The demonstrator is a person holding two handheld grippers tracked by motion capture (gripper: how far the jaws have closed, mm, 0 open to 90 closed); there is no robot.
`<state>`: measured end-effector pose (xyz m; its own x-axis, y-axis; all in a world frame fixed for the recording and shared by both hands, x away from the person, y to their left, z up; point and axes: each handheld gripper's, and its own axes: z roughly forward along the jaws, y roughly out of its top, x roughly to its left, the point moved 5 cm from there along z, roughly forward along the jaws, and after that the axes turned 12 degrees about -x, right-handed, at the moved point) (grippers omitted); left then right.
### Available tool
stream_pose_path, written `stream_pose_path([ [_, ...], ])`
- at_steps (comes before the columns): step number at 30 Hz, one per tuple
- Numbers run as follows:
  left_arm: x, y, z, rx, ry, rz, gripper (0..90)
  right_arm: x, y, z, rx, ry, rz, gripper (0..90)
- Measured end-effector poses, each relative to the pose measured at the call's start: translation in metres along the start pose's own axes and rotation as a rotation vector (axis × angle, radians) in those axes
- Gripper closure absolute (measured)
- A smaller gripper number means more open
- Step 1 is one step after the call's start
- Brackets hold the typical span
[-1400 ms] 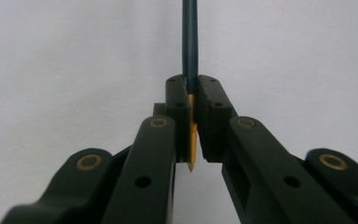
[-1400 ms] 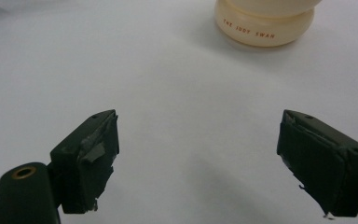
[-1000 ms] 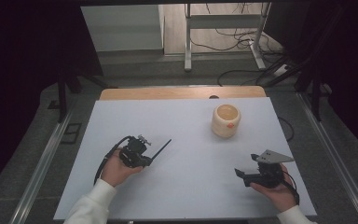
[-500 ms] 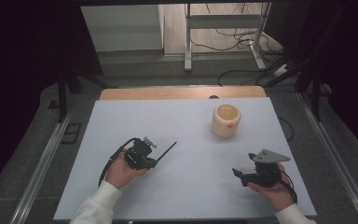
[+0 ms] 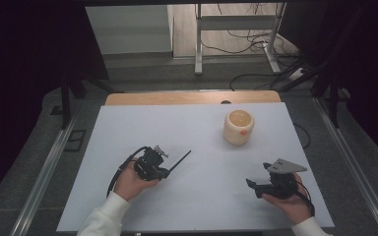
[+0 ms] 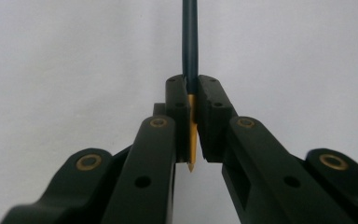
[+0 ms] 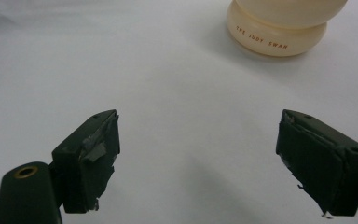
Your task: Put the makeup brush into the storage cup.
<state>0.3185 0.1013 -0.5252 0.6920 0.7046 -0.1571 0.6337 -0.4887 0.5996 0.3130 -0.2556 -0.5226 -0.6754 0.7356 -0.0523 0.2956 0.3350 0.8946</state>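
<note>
High view: one pencil [image 5: 179, 162] clamped in my left gripper [image 5: 169, 172], one cream cup [image 5: 238, 127] far right, my right gripper [image 5: 254, 187] jaws wide apart. White tabletop [image 5: 197, 137], grey floor, loose cables behind.

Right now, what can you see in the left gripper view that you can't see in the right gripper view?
Left gripper view: the left hand-held gripper shut on a dark pencil, its yellow sharpened tip pointing back toward the camera. Right gripper view: the right hand-held gripper wide open and holding nothing, with a cream cup ahead bearing small lettering. Both share the white table.
</note>
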Motion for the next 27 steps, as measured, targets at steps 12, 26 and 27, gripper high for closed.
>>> stream_pose_path([
  [12, -0.011, 0.004, 0.004, 0.0, -0.027, 0.029, 84.2, 0.01, 0.003, 0.005, 0.018, 0.008, -0.03, 14.3],
  [26, -0.018, 0.005, 0.004, 0.004, -0.045, 0.05, 84.2, 0.032, 0.011, 0.028, 0.033, 0.048, -0.104, 14.3],
  [27, -0.019, 0.005, 0.005, 0.002, -0.049, 0.051, 84.2, 0.032, 0.011, 0.028, 0.033, 0.048, -0.104, 14.3],
])
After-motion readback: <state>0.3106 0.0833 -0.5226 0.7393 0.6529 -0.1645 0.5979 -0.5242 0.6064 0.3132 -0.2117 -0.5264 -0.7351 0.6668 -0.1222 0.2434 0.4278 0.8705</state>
